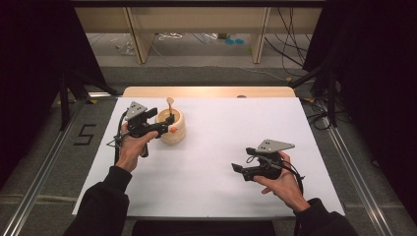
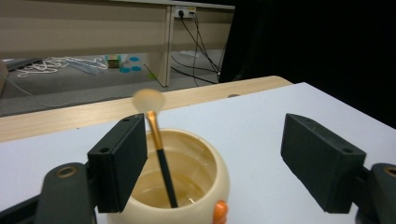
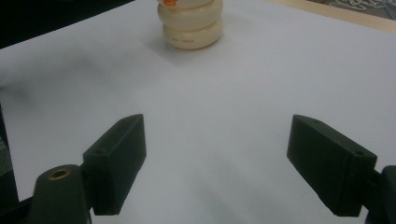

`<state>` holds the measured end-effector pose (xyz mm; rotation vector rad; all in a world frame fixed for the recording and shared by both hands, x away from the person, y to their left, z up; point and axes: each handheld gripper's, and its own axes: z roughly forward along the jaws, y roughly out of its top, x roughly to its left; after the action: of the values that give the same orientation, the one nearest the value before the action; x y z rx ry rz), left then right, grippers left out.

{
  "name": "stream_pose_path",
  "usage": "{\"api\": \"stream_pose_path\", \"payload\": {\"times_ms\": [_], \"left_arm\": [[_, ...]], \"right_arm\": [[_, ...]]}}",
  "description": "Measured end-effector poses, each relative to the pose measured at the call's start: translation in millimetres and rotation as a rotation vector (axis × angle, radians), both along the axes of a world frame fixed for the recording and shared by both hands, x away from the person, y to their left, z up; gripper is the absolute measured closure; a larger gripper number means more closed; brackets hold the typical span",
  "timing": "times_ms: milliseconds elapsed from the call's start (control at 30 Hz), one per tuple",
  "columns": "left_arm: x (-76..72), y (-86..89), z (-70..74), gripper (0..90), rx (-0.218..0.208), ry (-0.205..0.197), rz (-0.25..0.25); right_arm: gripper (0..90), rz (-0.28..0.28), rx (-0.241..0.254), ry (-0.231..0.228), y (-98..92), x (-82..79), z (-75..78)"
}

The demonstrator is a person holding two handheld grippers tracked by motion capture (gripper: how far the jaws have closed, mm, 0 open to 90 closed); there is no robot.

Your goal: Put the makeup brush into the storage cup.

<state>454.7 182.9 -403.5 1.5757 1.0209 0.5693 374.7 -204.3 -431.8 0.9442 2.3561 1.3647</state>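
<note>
My left gripper (image 2: 212,161) hangs over the cream pot (image 2: 187,186), jaws wide apart; the brush (image 2: 159,149) stands near-upright inside, bristles up, ungripped; my right gripper (image 3: 215,168) gapes empty.

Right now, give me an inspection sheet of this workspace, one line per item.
Surface: white sheet over a wooden table, bare apart from the job's things.
Job's things: cream holder with an orange spot, upright on the sheet; makeup brush standing in it, bristles up, leaning on the rim.
Clutter: nothing seen on the sheet.
Grippers: left gripper open, its jaws either side of the holder's mouth, brush close to one jaw, not gripped; right gripper open over bare sheet, holding nothing.
Cables: one trails from each gripper; more cables on the floor beyond the table.
Surroundings: wooden furniture legs, black curtains, floor marking 5.
</note>
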Motion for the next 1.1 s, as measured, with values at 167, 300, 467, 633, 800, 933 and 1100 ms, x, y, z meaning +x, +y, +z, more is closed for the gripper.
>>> {"api": "stream_pose_path", "payload": {"times_ms": [167, 300, 467, 633, 800, 933, 1100], "left_arm": [[-6.4, -3.2, -3.5, 22.4, 0.008, 0.005, -0.018], [-11.7, -4.1, -4.6, 22.2, 0.019, 0.013, -0.028], [-18.5, -5.9, -3.6, 22.1, 0.010, 0.006, -0.045], [-27.5, -8.6, -2.8, 21.7, 0.005, 0.004, -0.061], [-34.7, -10.7, -3.1, 21.6, 0.010, 0.008, -0.082], [-40.5, -12.3, -4.5, 21.2, 0.016, 0.009, -0.098], [-46.2, -14.1, -5.5, 21.1, 0.016, 0.013, -0.104]], "right_arm": [[20.2, 0.000, -0.001, -0.007, -0.2, 0.3, -0.1], [20.2, -0.007, 0.006, -0.015, 0.3, 0.8, -0.5], [20.2, -0.006, 0.007, -0.016, 0.2, 0.8, -0.7], [20.1, -0.008, 0.006, 0.000, 0.0, 0.4, -0.4], [20.2, -0.009, 0.013, -0.010, 0.4, 0.4, -0.9], [20.2, -0.004, 0.020, -0.002, 0.5, 0.4, -1.0], [20.2, -0.008, 0.013, -0.007, 0.3, 0.1, -0.6]]}}
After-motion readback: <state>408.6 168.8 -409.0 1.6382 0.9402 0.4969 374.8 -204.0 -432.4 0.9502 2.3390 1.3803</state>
